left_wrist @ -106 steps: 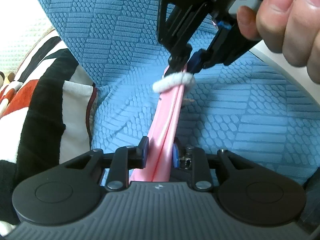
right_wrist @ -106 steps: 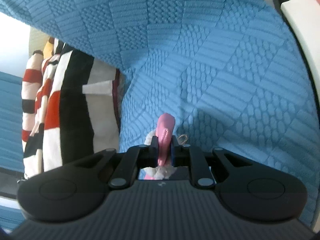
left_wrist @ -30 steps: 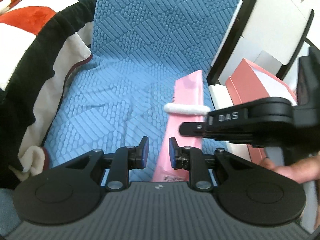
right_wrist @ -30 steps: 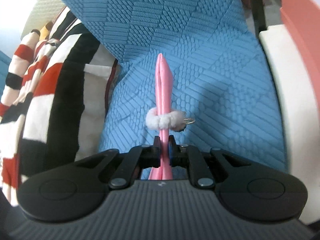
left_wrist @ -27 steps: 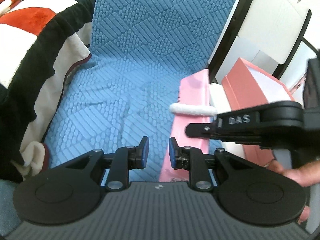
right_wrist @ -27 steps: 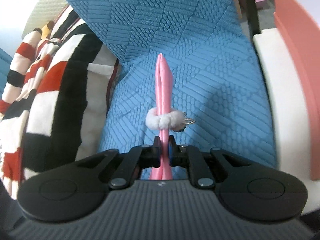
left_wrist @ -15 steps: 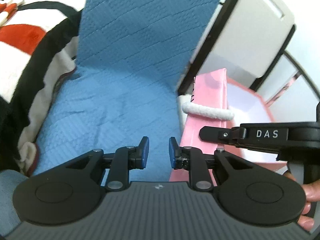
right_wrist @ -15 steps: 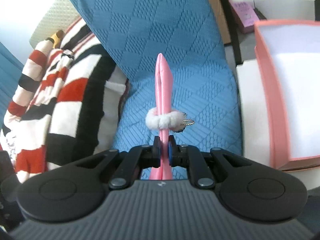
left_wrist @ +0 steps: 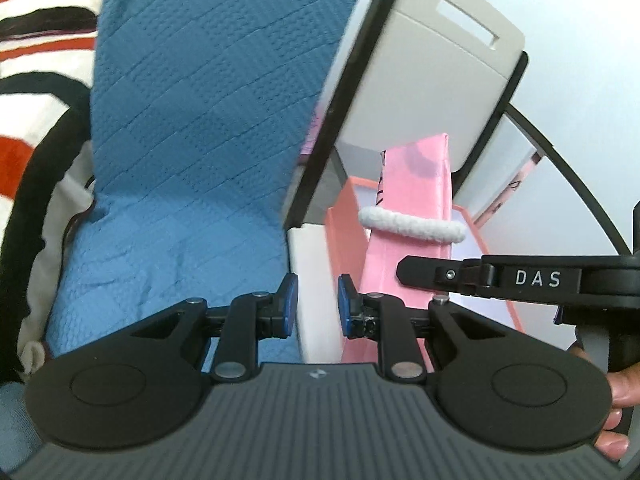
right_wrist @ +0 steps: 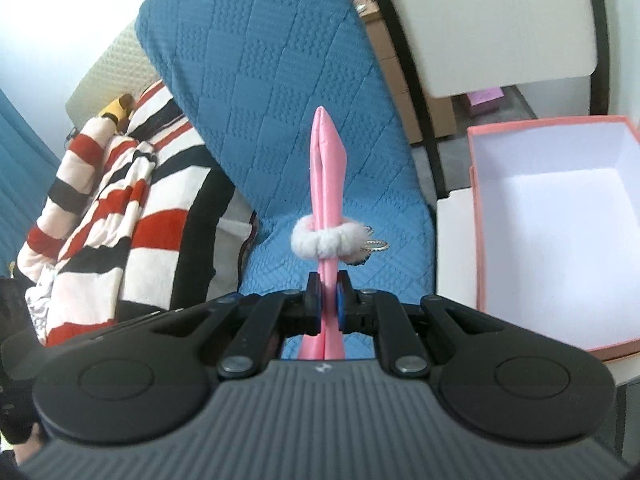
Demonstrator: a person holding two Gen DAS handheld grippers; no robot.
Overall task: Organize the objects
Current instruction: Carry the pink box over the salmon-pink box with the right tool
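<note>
Both views are bright with daylight and no harsh shadows. In the right wrist view the upper corner toward 10 o'clock is washed out to plain white, and the inside of the open pink-rimmed box at 3 o'clock glows nearly white, its floor shading to pale lilac. In the left wrist view the 2 o'clock corner is likewise overexposed. Fisheye distortion bends straight edges strongly toward the rims: the white chair back curves and leans. The blue quilted cover looks smeared, its pattern soft, while the black claw bodies at 6 o'clock stay sharp.
</note>
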